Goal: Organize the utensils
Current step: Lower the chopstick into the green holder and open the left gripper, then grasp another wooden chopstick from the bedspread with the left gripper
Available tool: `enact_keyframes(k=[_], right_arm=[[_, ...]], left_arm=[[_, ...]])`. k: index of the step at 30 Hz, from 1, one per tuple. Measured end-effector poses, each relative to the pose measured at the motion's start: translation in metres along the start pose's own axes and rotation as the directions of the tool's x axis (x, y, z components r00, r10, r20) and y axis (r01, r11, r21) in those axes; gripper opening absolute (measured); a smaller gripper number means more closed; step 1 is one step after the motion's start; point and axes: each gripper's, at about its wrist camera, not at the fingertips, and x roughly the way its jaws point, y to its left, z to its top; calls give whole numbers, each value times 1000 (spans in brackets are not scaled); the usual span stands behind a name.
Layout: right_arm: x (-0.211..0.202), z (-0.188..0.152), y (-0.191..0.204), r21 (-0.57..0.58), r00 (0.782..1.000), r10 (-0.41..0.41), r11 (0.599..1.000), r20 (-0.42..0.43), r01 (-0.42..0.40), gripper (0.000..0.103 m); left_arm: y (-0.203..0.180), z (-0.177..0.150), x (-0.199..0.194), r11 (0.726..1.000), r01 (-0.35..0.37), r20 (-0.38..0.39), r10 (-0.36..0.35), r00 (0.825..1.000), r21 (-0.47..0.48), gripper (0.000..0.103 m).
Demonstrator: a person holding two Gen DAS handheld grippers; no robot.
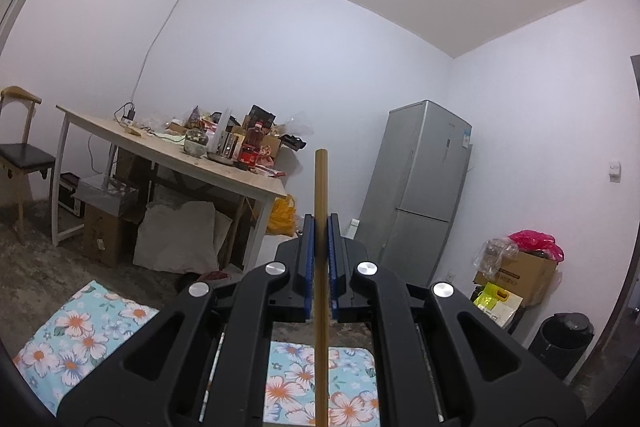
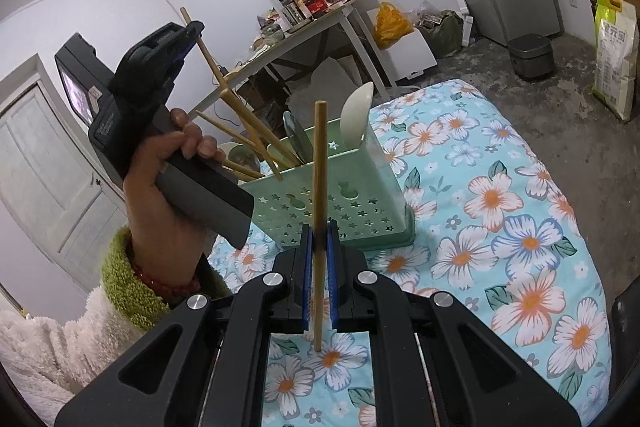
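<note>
Each gripper [image 1: 321, 227] [image 2: 320, 231] clamps a chopstick [image 1: 321, 187] [image 2: 319, 187] — lower ends hidden.

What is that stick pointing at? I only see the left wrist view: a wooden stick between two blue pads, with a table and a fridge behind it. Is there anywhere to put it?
Observer: Yes. The right wrist view shows a green utensil holder standing on the floral cloth.
Visitor: Is it empty?
Observer: No. It already holds several chopsticks and a white spoon.
Visitor: And the other hand?
Observer: The right gripper is shut on its own chopstick, just in front of the holder.
Visitor: Where is my gripper, then?
Observer: The left gripper is raised to the left of the holder, with its chopstick slanting down towards the ones inside.
</note>
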Motion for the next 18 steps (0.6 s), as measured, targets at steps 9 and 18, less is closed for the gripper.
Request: enact_keyframes(k=[9, 18], right_arm=[[0, -1, 2, -2, 1000, -3, 1000, -1, 3, 7], [-4, -2, 1, -3, 1000, -9, 1000, 8, 9, 7]], left_arm=[[6, 1, -10, 1000, 13, -11, -13, 1000, -5, 28], [19, 16, -48, 985, 174, -205, -174, 963, -18, 31]])
